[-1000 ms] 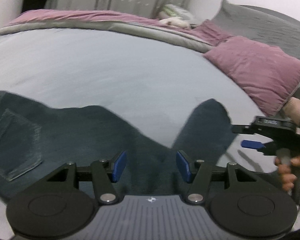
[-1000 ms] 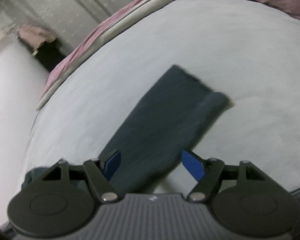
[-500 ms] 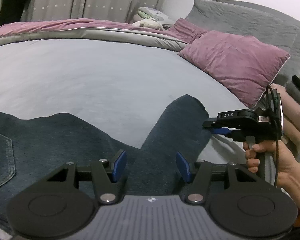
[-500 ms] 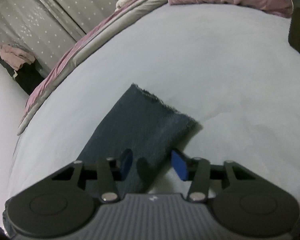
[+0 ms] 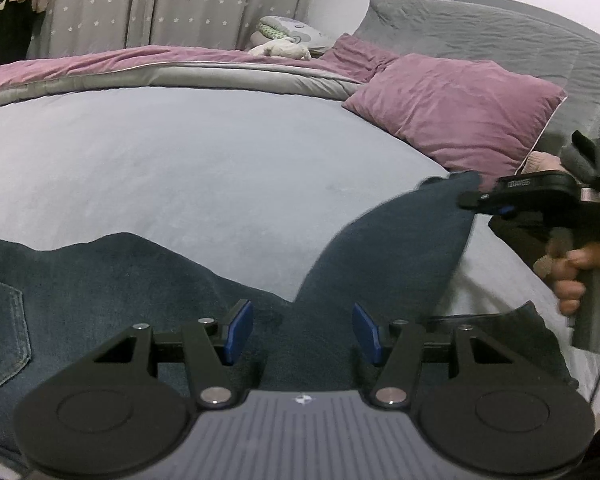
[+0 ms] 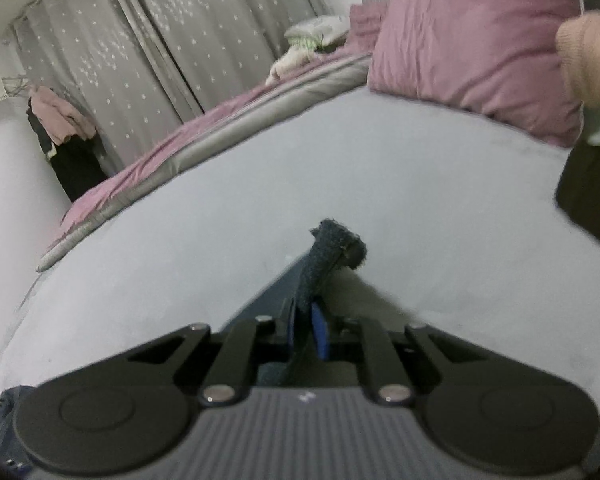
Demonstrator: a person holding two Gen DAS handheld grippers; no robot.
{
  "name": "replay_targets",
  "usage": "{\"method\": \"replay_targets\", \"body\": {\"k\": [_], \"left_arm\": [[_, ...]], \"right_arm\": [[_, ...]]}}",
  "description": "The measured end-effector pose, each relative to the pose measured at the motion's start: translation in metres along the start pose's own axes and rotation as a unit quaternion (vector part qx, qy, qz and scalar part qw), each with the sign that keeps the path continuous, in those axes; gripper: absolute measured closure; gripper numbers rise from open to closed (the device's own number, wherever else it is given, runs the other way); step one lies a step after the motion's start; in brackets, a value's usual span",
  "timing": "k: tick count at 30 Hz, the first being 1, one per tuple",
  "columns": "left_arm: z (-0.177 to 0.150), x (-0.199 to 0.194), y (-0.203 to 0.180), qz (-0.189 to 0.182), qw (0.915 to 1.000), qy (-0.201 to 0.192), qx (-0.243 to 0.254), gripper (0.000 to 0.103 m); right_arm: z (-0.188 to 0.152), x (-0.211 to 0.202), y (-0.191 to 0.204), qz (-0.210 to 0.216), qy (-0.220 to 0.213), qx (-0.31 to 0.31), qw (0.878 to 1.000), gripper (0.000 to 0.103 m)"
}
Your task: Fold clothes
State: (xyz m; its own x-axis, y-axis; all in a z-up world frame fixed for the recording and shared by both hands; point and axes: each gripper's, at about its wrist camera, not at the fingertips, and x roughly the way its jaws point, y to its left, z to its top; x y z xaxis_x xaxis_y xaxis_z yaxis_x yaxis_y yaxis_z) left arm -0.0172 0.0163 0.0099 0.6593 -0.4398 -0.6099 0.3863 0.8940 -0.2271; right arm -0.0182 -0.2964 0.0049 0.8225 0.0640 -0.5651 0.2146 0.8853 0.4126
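right gripper [image 6: 305, 330] jaws had just closed, clamped on the jeans' leg hem [image 6: 336, 246], lifting it off the bed [image 6: 420, 200] to fold it over | left gripper [image 5: 302, 332] fingers apart, empty, above the jeans [image 5: 140, 280] at the crotch | both tilted downward, hand [image 5: 580, 276] gripping the right handle

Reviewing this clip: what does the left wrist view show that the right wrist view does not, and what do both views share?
Only the left wrist view shows the open left gripper over the jeans, their back pocket, and the hand holding the right gripper. Only the right wrist view shows the jaws, which have just been closing, pinching the jeans' hem. Both show the pink pillow and starred curtains.
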Motion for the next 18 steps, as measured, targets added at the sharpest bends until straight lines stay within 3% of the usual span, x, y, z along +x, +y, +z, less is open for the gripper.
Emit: {"method": "replay_targets", "body": {"k": [10,18], "left_arm": [[0.007,0.007,0.015,0.014,0.999,0.017,-0.04,0.049],[0.007,0.007,0.015,0.004,0.9992,0.032,-0.025,0.049]], "right_arm": [[0.004,-0.082,-0.007,-0.006,-0.045,-0.017,0.999,0.093],[-0.012,-0.14,-0.012,-0.022,-0.053,-0.03,0.998,0.093]]}}
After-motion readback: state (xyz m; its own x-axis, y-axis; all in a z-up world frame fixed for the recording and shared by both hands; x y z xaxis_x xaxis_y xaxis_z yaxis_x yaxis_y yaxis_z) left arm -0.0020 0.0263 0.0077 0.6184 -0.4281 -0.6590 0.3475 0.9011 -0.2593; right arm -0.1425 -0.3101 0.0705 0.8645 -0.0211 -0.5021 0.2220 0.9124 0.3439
